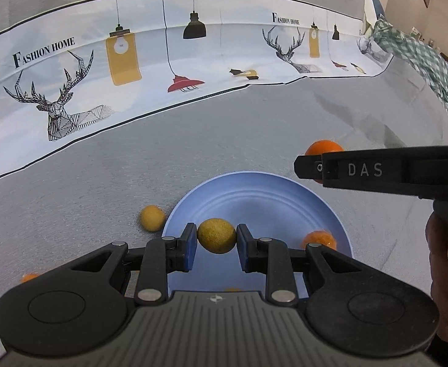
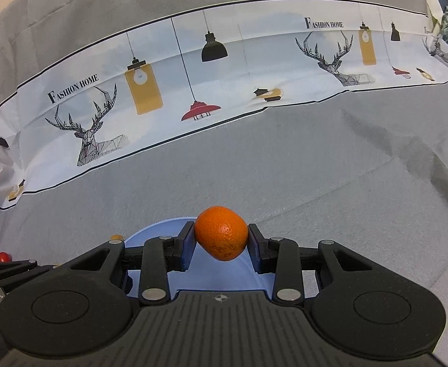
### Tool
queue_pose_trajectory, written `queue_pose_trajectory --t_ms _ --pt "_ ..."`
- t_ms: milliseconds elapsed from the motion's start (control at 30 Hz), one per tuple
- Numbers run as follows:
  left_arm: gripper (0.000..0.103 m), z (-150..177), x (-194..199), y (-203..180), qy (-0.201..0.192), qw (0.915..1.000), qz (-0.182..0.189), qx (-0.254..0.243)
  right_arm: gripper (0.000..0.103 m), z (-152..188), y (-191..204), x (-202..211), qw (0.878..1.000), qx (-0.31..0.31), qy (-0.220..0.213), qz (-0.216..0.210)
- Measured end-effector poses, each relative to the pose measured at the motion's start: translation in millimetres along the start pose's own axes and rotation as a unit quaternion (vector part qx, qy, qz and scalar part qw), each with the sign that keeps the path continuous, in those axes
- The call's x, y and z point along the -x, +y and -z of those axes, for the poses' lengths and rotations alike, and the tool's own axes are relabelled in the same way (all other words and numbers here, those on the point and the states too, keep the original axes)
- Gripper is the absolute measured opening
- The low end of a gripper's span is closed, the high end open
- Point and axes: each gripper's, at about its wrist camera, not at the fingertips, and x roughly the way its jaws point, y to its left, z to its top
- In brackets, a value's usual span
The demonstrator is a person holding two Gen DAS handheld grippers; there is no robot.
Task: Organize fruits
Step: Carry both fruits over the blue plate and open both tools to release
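A grey cloth [image 1: 254, 128] covered the surface, with a white printed band [image 1: 162, 70] of deer and lamps across its far side. A green checked cloth [image 1: 413, 52] lay far right, before a pale wall [image 1: 407, 3] with framed pictures.

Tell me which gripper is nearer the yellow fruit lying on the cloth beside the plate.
Left. The left gripper hovers over the blue plate just right of that yellow fruit; the right gripper is beyond the plate's far rim.

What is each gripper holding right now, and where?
Left gripper: round yellow fruit, pinched at its sides. Right gripper: round orange fruit, likewise.
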Motion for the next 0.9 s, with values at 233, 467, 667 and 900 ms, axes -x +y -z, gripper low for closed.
queue_pose_trajectory --t_ms 233,467,667,900 --pt "0.030 0.1 0.5 0.9 -0.001 1.0000 0.001 0.001 0.037 -0.1 0.2 -0.3 1.000 0.002 0.004 -0.001" --pt "0.030 0.2 0.9 0.3 -0.002 1.0000 0.004 0.000 0.037 -1.1 1.8 -2.7 1.000 0.008 0.012 0.000" --pt "0.030 0.3 0.4 -0.4 -0.003 1.0000 0.006 0.000 0.037 0.6 1.7 -5.0 1.000 0.009 0.014 0.002" --pt "0.031 -0.2 0.4 -0.9 -0.002 1.0000 0.010 0.001 0.038 3.2 1.0 -7.4 1.000 0.008 0.018 0.006"
